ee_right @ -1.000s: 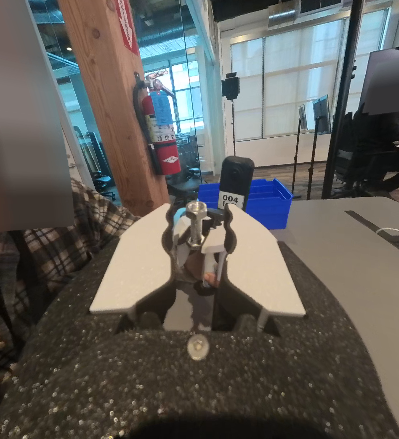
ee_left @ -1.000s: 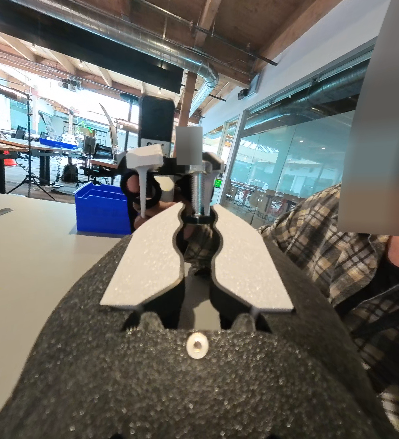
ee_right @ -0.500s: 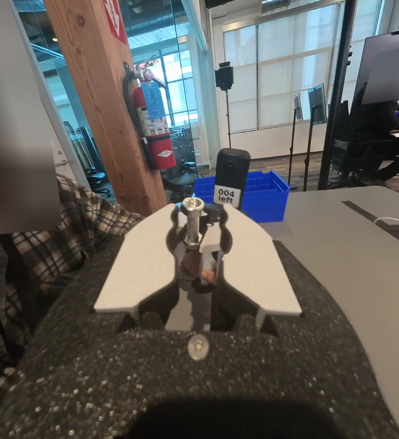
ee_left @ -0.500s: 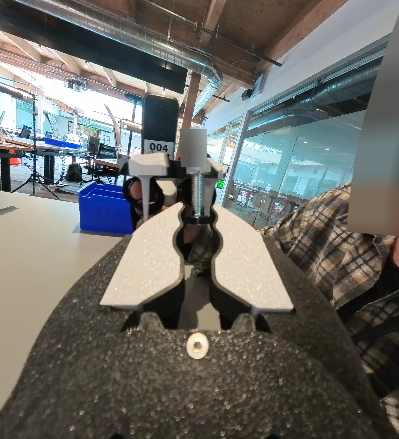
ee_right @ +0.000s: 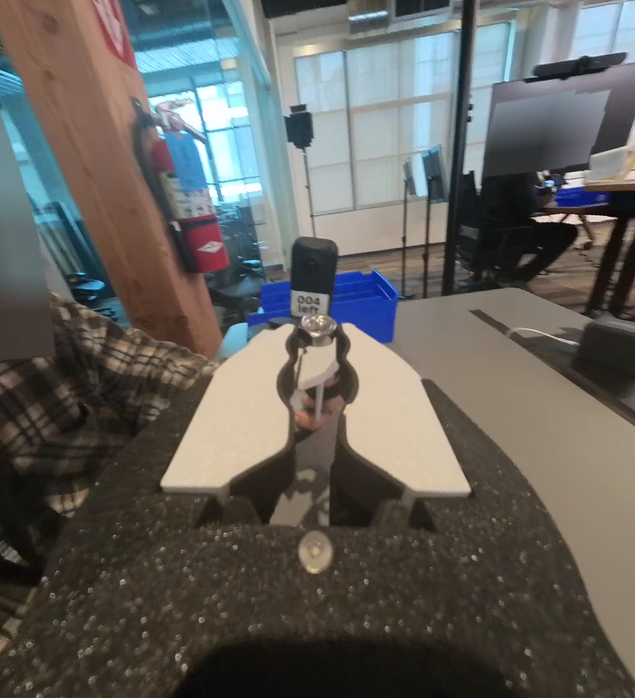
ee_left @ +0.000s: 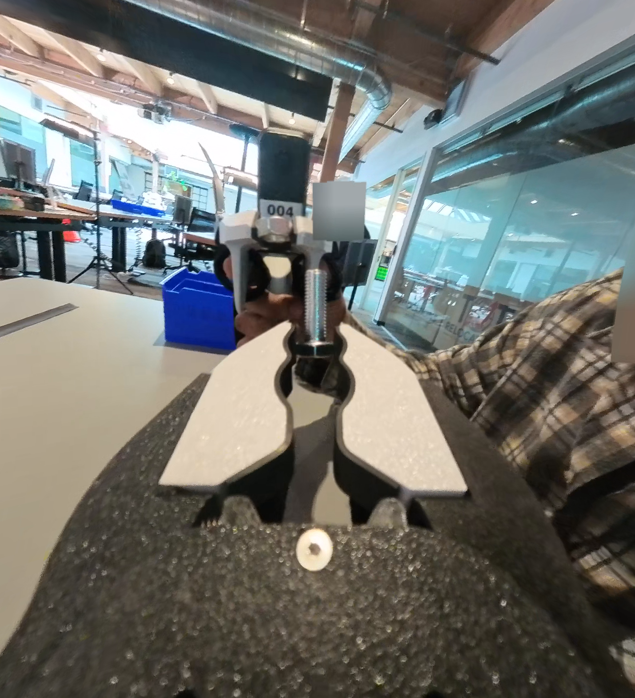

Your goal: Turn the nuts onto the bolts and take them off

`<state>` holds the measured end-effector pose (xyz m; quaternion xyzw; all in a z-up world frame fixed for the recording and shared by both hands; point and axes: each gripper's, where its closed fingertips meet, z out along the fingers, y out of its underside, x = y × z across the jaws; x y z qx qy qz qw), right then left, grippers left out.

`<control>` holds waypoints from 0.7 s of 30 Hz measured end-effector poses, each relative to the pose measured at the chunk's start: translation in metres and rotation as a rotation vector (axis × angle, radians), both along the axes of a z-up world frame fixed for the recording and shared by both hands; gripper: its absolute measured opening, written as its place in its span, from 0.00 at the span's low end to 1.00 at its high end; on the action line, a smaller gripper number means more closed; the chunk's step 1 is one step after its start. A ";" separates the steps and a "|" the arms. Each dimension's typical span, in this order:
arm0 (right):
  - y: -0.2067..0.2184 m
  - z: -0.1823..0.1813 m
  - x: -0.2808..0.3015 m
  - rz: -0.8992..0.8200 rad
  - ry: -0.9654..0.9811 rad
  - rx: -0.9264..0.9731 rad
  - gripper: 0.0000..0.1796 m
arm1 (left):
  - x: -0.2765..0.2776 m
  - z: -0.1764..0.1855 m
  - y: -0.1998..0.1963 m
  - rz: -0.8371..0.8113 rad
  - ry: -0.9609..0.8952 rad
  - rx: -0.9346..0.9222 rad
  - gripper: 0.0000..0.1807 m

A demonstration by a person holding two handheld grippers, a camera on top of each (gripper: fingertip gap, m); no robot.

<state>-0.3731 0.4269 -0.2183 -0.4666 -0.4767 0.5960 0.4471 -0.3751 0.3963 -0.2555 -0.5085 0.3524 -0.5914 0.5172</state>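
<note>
My left gripper (ee_left: 313, 349) pinches the threaded silver steel bolt (ee_left: 315, 304) by its head; my right gripper (ee_right: 316, 332) pinches the silver hex nut (ee_right: 318, 331), off the bolt; re-threading remains

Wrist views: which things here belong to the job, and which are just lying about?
In the job: bolt in the left gripper; nut in the right gripper.
Lying about: blue bin, table, fire extinguisher on the wooden post.
</note>
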 end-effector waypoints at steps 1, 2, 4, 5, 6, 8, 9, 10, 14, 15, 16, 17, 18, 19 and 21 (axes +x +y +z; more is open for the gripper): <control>0.005 0.000 0.004 -0.033 -0.012 0.002 0.10 | -0.001 -0.001 0.002 0.010 0.010 0.002 0.10; 0.010 0.001 0.011 -0.070 -0.018 0.002 0.10 | -0.002 -0.001 0.003 0.019 0.013 0.002 0.10; 0.019 0.005 0.029 -0.141 -0.030 0.006 0.10 | -0.004 -0.001 0.005 0.037 0.021 0.003 0.10; 0.023 0.007 0.041 -0.181 -0.044 0.005 0.10 | -0.005 -0.002 0.007 0.046 0.029 0.004 0.10; 0.027 0.009 0.055 -0.225 -0.065 0.007 0.10 | -0.006 -0.003 0.008 0.058 0.036 0.003 0.10; 0.034 0.013 0.088 -0.312 -0.116 0.021 0.10 | -0.007 -0.004 0.010 0.068 0.043 -0.004 0.10; 0.038 0.015 0.108 -0.359 -0.146 0.026 0.10 | -0.007 -0.005 0.011 0.070 0.046 -0.007 0.10; 0.042 0.018 0.129 -0.411 -0.179 0.030 0.10 | -0.007 -0.006 0.012 0.081 0.053 -0.005 0.10; 0.057 0.029 0.223 -0.625 -0.328 0.031 0.10 | -0.006 -0.009 0.014 0.107 0.088 0.006 0.10; 0.060 0.031 0.247 -0.679 -0.372 0.031 0.10 | -0.005 -0.010 0.015 0.110 0.091 0.005 0.10; 0.064 0.032 0.271 -0.735 -0.419 0.032 0.10 | -0.005 -0.011 0.015 0.111 0.095 0.002 0.10; 0.066 0.033 0.295 -0.789 -0.464 0.034 0.10 | -0.004 -0.012 0.016 0.112 0.101 0.001 0.10; 0.068 0.033 0.317 -0.830 -0.503 0.031 0.10 | -0.003 -0.014 0.016 0.115 0.110 0.002 0.10; 0.068 0.031 0.337 -0.862 -0.537 0.018 0.10 | -0.001 -0.015 0.016 0.118 0.119 0.004 0.10; 0.069 0.023 0.370 -0.909 -0.584 -0.028 0.10 | 0.001 -0.017 0.016 0.118 0.133 0.007 0.10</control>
